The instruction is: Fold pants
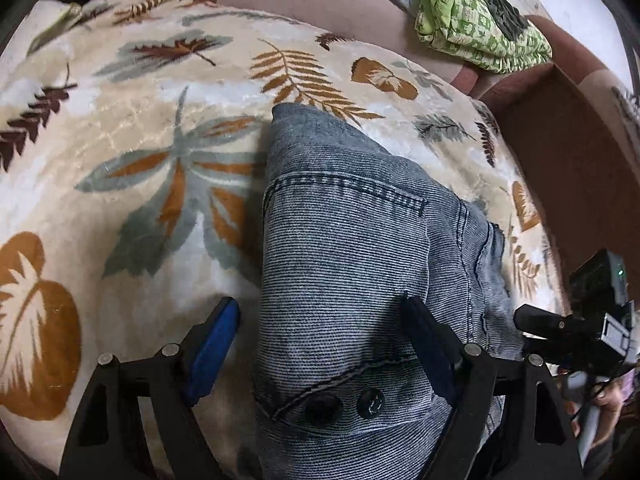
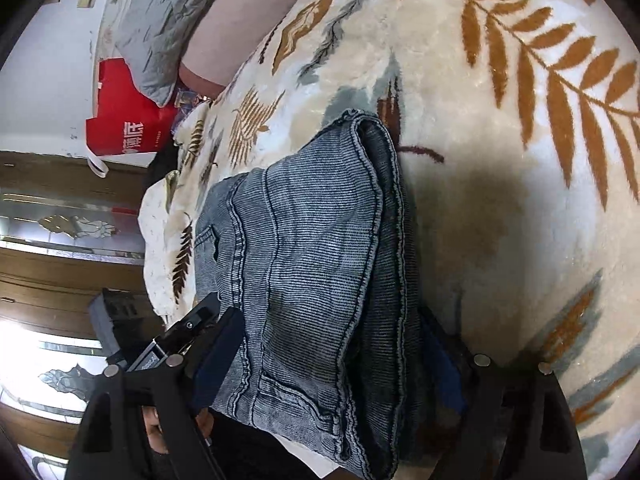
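The pants (image 1: 360,264) are blue-grey denim, folded into a thick bundle on a cream blanket with a leaf print (image 1: 132,128). In the left wrist view my left gripper (image 1: 320,320) is open, its blue-padded fingers (image 1: 216,340) astride the bundle near the two dark waist buttons (image 1: 344,404). In the right wrist view the pants (image 2: 320,248) lie with stacked folded edges on the right side. My right gripper (image 2: 332,356) is open, one finger on each side of the bundle. The other gripper shows at the edge of each view (image 1: 580,320).
A brown sofa back and arm (image 1: 560,152) border the blanket (image 2: 500,120). A green patterned cloth (image 1: 480,20) lies on the sofa back. A grey pillow (image 2: 160,28) and a red bag (image 2: 124,120) sit beyond the blanket's far edge.
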`<state>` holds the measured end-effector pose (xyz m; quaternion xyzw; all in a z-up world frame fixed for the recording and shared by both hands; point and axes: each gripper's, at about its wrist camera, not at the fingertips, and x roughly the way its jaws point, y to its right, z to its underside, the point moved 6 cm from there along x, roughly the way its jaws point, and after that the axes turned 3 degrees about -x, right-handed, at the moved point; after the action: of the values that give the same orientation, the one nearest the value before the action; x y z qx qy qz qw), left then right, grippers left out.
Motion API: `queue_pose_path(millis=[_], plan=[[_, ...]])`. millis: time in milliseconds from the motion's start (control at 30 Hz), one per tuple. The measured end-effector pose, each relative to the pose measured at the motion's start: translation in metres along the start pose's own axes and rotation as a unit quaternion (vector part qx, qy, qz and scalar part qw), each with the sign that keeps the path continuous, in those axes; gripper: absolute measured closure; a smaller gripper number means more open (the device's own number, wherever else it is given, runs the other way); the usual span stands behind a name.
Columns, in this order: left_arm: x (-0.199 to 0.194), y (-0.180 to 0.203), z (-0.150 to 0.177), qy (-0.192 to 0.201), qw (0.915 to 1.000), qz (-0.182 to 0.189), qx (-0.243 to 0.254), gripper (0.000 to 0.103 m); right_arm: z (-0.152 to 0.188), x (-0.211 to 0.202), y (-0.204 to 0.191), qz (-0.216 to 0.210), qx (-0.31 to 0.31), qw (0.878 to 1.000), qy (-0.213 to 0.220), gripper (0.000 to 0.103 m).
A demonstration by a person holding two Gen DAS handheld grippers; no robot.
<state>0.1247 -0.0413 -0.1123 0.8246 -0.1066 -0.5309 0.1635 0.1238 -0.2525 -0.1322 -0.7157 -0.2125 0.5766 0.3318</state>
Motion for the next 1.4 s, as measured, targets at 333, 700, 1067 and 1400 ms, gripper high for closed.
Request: queue_pose_path(millis=[333,700,1067,1400], plan=[[-0.009,0.003,-0.003,0.029,0.9976,-0.047,0.042,0.019,-0.007,-0.027,-0.006,0.086,-0.033,0.995,0.038,0.016],[-0.032,0.003,0.002,0.064,0.9933,-0.082,0.050,0.019,-0.044,-0.011,-0.095,0.104,-0.216,0.962,0.129,0.016],[-0.019,0.022,0.046,0.033,0.9907,-0.087,0.099,0.017,0.000,-0.012,-0.077,0.170,-0.244,0.949,0.102,0.018],[-0.013,0.020,0.057,0.017,0.9908,-0.084,0.104,0.017,0.015,-0.032,-0.062,0.248,-0.266,0.929,0.069,0.016]])
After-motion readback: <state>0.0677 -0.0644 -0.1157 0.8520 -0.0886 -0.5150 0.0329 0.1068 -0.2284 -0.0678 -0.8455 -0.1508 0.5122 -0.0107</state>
